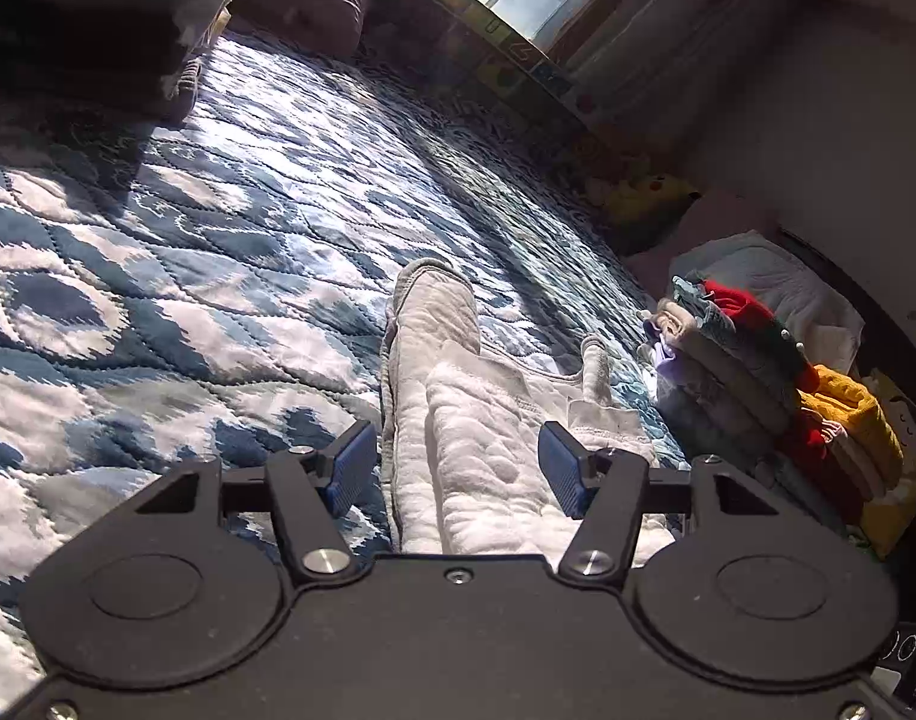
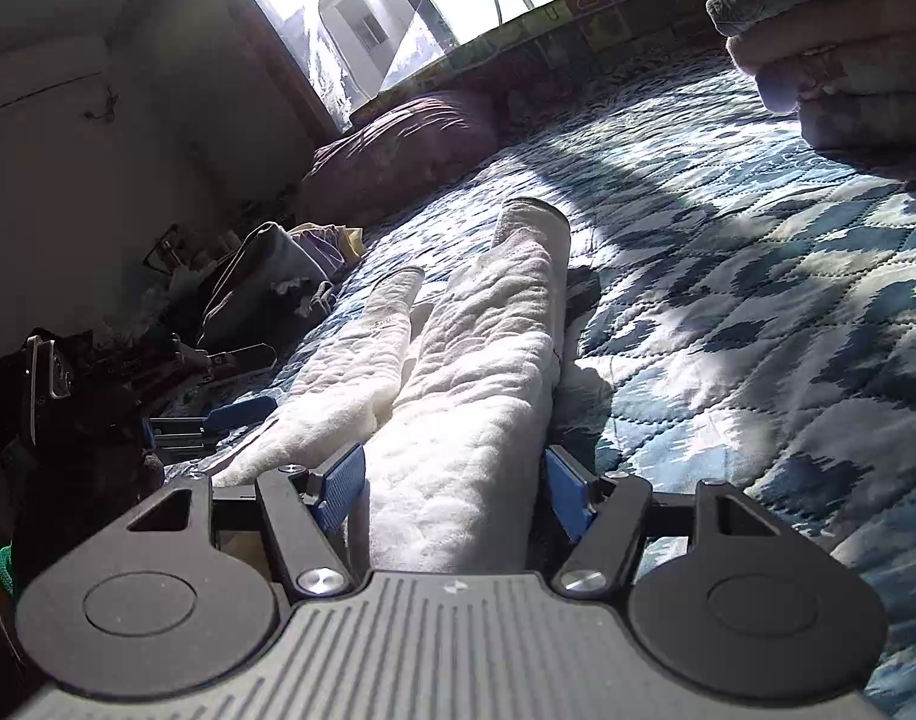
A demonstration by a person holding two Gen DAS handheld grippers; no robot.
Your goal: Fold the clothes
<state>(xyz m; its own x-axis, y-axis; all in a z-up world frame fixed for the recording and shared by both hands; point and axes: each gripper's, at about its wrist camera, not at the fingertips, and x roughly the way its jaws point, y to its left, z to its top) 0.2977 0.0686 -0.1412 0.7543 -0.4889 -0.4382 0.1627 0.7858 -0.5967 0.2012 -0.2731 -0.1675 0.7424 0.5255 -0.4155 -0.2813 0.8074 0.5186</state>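
your left tool sits low over the bed, its blue pads spread wide either side of a pale fleecy garment that lies lengthwise on the blue-and-white quilt, nothing pinched. your right tool is the same: pads parted, straddling the nearer thick fold of that garment, no bite yet. the cloth looks soft, plush and light, with ribbed cuffs at the far ends; expect it to sag and drag on the quilt stitching, not slide. it seems already doubled along its length, so take it at a layered edge near the pads and catch every ply, or the under layer will stay behind. a stack of folded clothes waits at the bed's right edge, well apart.
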